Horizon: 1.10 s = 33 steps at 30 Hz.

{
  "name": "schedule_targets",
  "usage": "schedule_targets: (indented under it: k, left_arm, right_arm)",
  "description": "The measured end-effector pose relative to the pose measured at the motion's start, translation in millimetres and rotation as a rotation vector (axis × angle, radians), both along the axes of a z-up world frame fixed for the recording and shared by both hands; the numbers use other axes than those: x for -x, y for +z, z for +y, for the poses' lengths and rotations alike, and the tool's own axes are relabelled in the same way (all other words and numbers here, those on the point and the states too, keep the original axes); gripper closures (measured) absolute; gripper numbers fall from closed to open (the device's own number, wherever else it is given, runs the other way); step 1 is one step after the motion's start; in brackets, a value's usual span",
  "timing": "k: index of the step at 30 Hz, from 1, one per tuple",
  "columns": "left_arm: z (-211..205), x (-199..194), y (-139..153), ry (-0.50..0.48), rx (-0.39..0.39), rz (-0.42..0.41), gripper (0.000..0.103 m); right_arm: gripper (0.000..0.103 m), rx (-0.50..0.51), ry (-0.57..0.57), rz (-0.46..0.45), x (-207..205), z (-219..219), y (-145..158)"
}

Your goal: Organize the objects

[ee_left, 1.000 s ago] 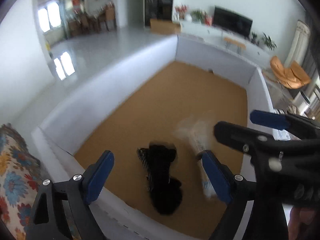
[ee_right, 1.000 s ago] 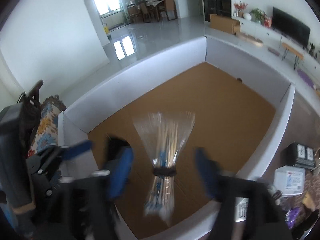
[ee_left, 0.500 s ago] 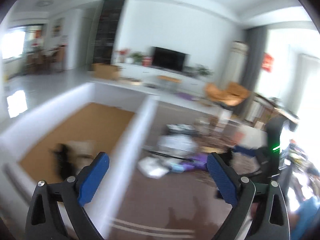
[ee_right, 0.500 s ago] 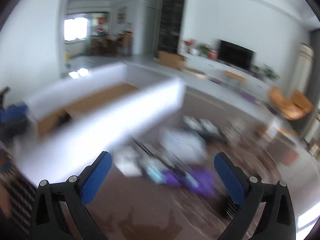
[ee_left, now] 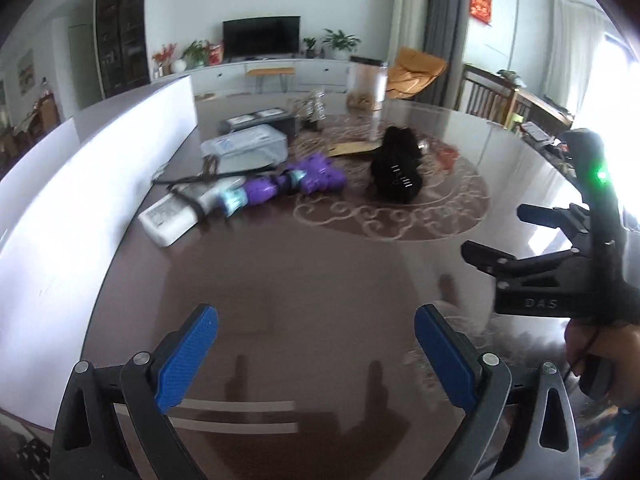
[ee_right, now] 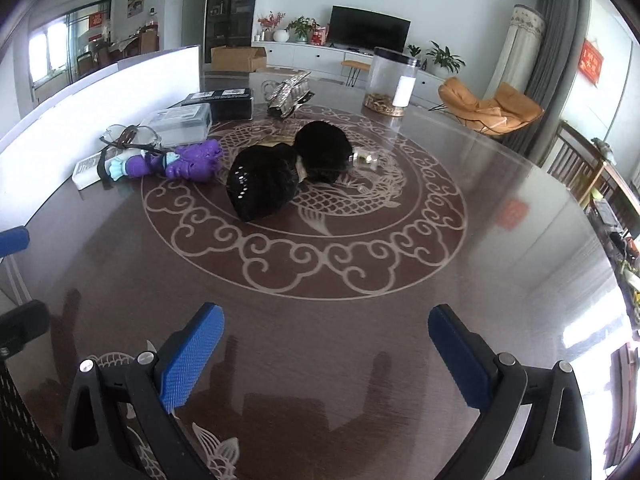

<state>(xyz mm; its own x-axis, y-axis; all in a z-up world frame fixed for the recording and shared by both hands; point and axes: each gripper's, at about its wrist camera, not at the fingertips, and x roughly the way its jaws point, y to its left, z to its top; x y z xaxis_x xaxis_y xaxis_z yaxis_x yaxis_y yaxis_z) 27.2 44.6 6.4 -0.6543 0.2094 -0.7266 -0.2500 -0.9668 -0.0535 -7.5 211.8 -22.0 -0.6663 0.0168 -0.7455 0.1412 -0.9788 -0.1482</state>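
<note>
Both grippers hovering wide and empty over the round table

Left gripper (ee_left: 316, 354) and right gripper (ee_right: 326, 354) are standing wide apart; black furry slippers (ee_right: 288, 168) are lying on the table (ee_right: 360, 320) medallion, purple toy (ee_right: 180, 162) just left.

Black fuzzy slippers (ee_right: 288, 168): a pair, dark and fluffy, lying on the dark glossy round table (ee_right: 360, 340) over its pale dragon-and-cloud pattern; the two touch, one nearer the camera with small pale dots on it.
Purple plastic toy (ee_right: 188, 162): knobbly, with light-blue parts, lying on its side just left of the slippers.
White flat packet (ee_left: 170, 216): lies beside the toy, a dark band around it.
Clear lidded plastic box (ee_right: 180, 122): flat, behind the toy.
Black rectangular box (ee_right: 224, 104): behind the clear box.
Tall clear cylindrical jar (ee_right: 390, 82): upright at the far side, black lid, white label, brownish contents at the bottom.
</note>
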Motion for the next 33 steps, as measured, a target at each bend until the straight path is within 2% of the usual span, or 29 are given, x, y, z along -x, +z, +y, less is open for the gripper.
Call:
schedule_targets:
  k: [9, 14, 20, 28, 33]
  left_arm:
    - [-26.1, 12.9, -22.3, 0.089, -0.020, -0.060, 0.003]
    - [-30.7, 16.4, -27.4, 0.114, -0.030, -0.086, 0.003]
    - [-28.0, 16.2, -29.2, 0.116, 0.001, -0.083, 0.003]
    - [-20.3, 13.9, -31.7, 0.110, 0.068, -0.071, 0.003]
    - [-21.0, 13.9, -32.1, 0.105, 0.065, -0.067, 0.001]
  right_arm:
    - [0.000, -0.043, 0.046, -0.037, 6.6, -22.2, -12.2]
    - [0.000, 0.004, 0.046, -0.061, 9.1, -15.1, -13.5]
    - [0.000, 0.103, 0.036, -0.113, 16.2, -3.6, -19.1]
    - [0.000, 0.109, 0.036, -0.116, 17.6, -3.0, -20.4]
    - [0.000, 0.113, 0.035, -0.118, 17.6, -3.2, -20.2]
